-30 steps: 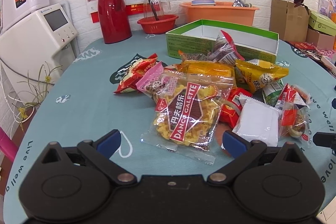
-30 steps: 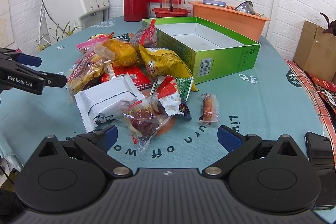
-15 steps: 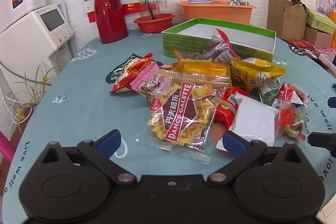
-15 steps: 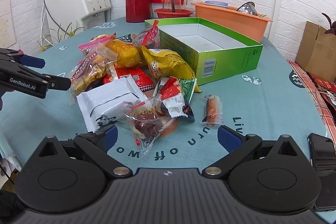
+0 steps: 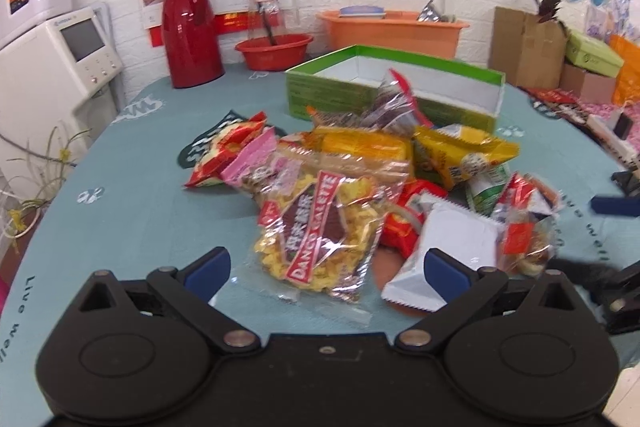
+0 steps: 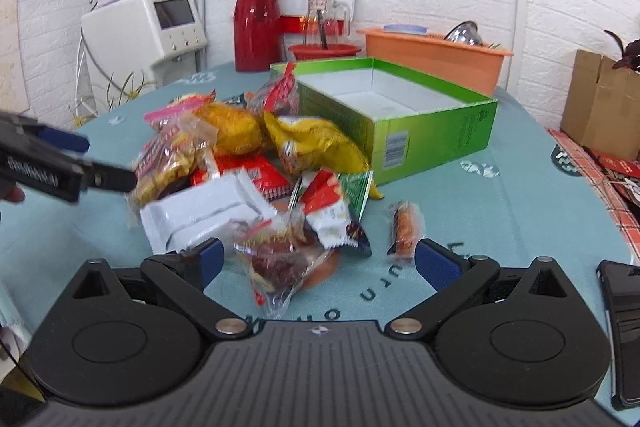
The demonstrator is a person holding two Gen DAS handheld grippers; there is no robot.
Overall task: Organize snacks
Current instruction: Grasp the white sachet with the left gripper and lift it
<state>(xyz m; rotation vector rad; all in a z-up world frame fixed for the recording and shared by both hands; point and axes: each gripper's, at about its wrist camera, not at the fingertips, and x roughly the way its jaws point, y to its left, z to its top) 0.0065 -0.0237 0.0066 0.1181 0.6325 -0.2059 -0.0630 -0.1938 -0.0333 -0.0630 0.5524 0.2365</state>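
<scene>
Directly ahead of the left gripper (image 5: pixel 326 265), fingers spread and empty, lay the Danco Galette bag (image 5: pixel 320 235), long axis pointing away; right gripper (image 6: pixel 316 259) likewise spread and empty.

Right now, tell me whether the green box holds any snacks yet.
Empty. The green box shows only its bare white floor in the right wrist view; the snacks lie piled on the table in front of it.

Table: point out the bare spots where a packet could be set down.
Bare cloth lies left of the Danco Galette bag, toward the red flask, and between the small orange snack and the phone. The green box is empty. The snack pile is crowded.
</scene>
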